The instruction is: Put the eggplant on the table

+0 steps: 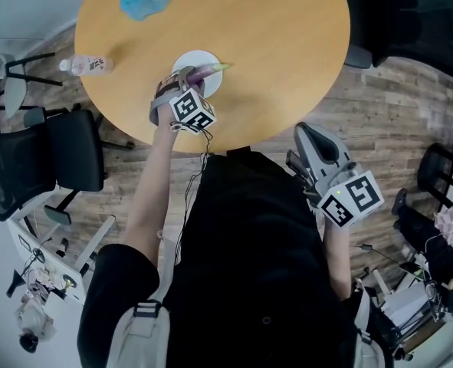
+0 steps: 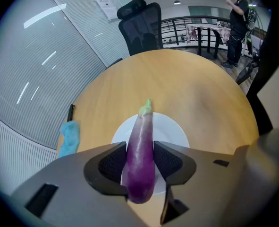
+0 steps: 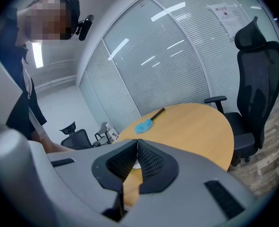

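Left tool is seen clamped on the long purple eggplant with a pale green tip: both dark pads are pressed against its thick end, and the tip is pointed away from the tool. The eggplant is held over the round white plate, which stands on the round wooden bench; whether it rests on the plate or hangs just above it cannot be told. Right tool is held off the bench edge with its jaws together and nothing between them. It is judged that the eggplant must be carried sideways past the plate rim and lowered onto bare wood. The pads should be opened only when the eggplant is supported by the bench, because the smooth body may slip or roll.
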A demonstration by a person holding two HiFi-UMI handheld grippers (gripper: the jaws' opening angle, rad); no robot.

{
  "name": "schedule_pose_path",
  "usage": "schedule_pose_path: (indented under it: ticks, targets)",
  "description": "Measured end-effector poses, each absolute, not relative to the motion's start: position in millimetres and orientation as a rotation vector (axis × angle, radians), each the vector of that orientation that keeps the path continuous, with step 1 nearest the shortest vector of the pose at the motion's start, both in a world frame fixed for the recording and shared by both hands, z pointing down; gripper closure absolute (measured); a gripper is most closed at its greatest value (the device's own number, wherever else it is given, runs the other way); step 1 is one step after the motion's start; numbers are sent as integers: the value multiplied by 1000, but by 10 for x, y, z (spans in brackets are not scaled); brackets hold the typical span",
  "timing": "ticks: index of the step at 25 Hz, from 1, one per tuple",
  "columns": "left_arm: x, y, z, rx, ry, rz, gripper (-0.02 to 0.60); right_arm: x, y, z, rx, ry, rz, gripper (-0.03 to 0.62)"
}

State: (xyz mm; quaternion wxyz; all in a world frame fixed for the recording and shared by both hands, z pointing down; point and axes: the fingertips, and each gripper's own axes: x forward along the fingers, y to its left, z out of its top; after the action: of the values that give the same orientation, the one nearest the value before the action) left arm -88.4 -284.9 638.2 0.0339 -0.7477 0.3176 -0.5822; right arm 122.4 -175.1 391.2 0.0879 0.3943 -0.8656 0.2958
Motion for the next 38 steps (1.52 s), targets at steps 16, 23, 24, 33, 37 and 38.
schedule_pose_path:
  ticks: [16,23,24,33,37,38]
  targets:
    - [-852,-2884,6323,-2231,983,-1778,339,1308,-1706,3900,1202,-2592,904,577]
    - [-843,-2823,6224,-2232,995,-1752,339,1256,-1654,3860,1203,-2617,896,577]
    - [-845,-2811,6202,-2234,1000,-1746,339,1243,-1634,3856,1200,-2620,892,577]
    - [-906,-2635,5976,-2259,1045,-1673,339,1111,-1413,3776,1214,-2633,874,577]
    - [-914,-2532,5873,-2265,1045,-1641,339,1048,-1291,3727,1230,-2640,857,577]
    - [-918,-2504,5849,-2266,1045,-1632,339,1032,-1255,3719,1234,-2640,854,577]
